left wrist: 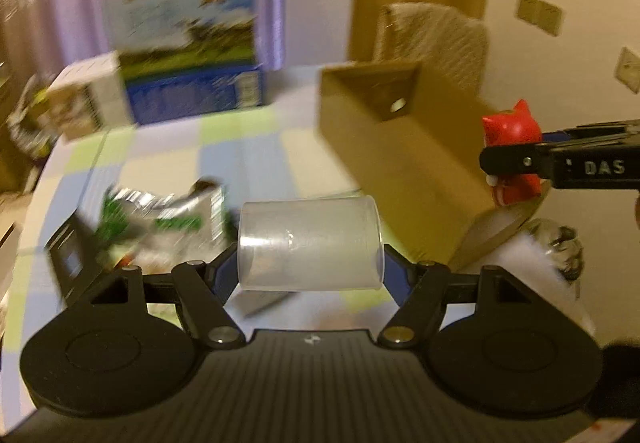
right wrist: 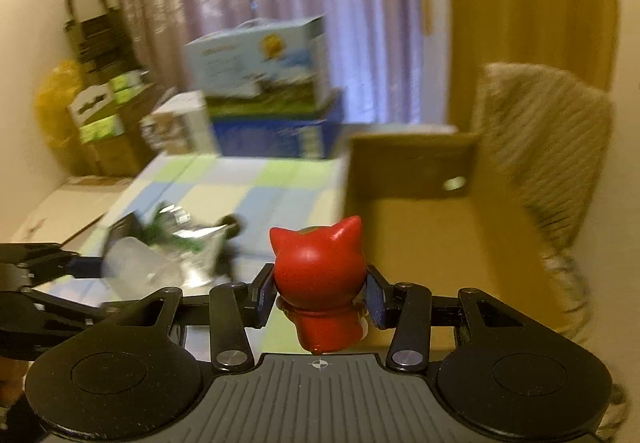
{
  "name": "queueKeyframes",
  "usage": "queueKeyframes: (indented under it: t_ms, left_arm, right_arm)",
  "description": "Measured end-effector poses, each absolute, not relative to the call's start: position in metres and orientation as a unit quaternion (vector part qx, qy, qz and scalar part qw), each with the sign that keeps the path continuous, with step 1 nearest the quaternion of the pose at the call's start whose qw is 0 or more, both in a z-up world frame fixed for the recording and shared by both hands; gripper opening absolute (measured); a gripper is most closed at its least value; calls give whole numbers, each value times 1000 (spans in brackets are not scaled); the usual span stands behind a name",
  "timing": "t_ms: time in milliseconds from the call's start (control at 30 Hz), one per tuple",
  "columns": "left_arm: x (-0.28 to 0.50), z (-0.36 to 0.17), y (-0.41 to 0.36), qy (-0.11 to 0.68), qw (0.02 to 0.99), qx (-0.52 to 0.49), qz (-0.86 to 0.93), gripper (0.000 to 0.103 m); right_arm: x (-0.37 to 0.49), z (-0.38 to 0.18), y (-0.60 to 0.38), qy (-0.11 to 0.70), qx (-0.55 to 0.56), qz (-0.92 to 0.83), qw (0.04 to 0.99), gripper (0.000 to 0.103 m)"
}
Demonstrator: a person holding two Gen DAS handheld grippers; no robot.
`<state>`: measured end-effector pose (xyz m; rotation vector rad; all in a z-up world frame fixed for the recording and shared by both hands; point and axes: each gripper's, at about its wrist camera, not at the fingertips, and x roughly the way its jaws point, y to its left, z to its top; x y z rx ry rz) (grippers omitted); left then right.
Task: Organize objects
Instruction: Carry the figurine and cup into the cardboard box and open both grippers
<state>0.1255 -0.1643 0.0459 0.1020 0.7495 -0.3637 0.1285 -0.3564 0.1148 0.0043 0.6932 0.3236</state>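
Checkered table (left wrist: pixel 168 163): cup (left wrist: pixel 310 243) crosswise between jaws; red figurine (right wrist: pixel 320 275) clamped.

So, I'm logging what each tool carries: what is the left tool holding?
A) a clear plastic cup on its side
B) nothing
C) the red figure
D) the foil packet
A: the left tool is clamped on the clear cup, lying sideways between its fingers; the red figure sits in the right tool.

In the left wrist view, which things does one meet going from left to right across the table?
Small white box → foil snack packet → clear plastic cup in the left claw → cardboard box → red cat figurine in the right claw.
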Motion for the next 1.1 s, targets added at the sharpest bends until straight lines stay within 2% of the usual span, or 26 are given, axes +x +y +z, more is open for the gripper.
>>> queueKeyframes:
  t_ms: [233, 467, 733, 800, 1100]
  left_arm:
    - [161, 70, -247, 348, 902, 64, -248, 68]
    - [191, 54, -293, 359, 889, 88, -271, 68]
    - [207, 36, -310, 368, 880, 100, -283, 68]
    - [208, 35, -311, 365, 880, 103, -285, 81]
    - [202, 41, -293, 347, 891, 111, -271, 83]
  right_arm:
    - [158, 123, -422, 346, 3, 98, 933, 43]
    - [181, 100, -448, 371, 6, 89, 924, 43]
    - [198, 80, -452, 384, 4, 90, 919, 43]
    - [200, 77, -452, 386, 2, 89, 918, 43]
    - [198, 68, -443, 393, -11, 98, 914, 43]
